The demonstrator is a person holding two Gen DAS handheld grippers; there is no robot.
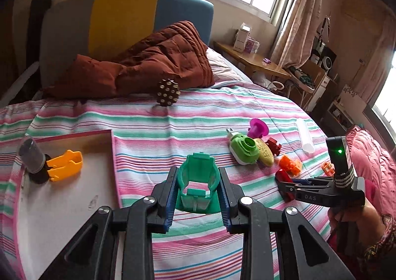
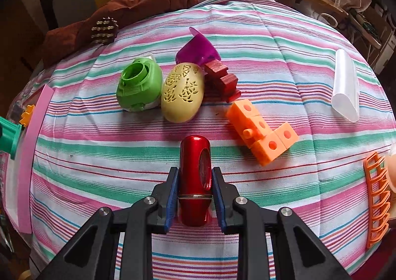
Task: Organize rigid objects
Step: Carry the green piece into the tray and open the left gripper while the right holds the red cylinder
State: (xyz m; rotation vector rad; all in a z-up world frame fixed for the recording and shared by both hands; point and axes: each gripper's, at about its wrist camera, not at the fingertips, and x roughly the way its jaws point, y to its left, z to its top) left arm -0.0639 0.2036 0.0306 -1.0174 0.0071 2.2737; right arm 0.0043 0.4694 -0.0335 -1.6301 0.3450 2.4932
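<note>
My left gripper (image 1: 198, 176) is shut on a teal plastic clip-like part (image 1: 198, 181), held above the striped bedspread just right of a pink-rimmed white tray (image 1: 74, 205). The tray holds a yellow plastic part (image 1: 65, 164) and a dark cylinder (image 1: 32, 158). My right gripper (image 2: 195, 176) is shut on a red metallic capsule (image 2: 195, 181) that lies on the bed; it also shows in the left wrist view (image 1: 287, 188). Beyond it lie a green round device (image 2: 139, 85), a cream perforated egg (image 2: 183, 93), a purple cup (image 2: 198, 50), a dark red block (image 2: 222, 79) and orange cube blocks (image 2: 262, 135).
A translucent white tube (image 2: 345, 85) lies at the right, an orange lattice clip (image 2: 377, 199) at the right edge. A brown studded ball (image 1: 168, 93) rests by a rust-brown quilt (image 1: 160, 62) at the bed's head. A wooden side table (image 1: 250, 57) stands beyond the bed.
</note>
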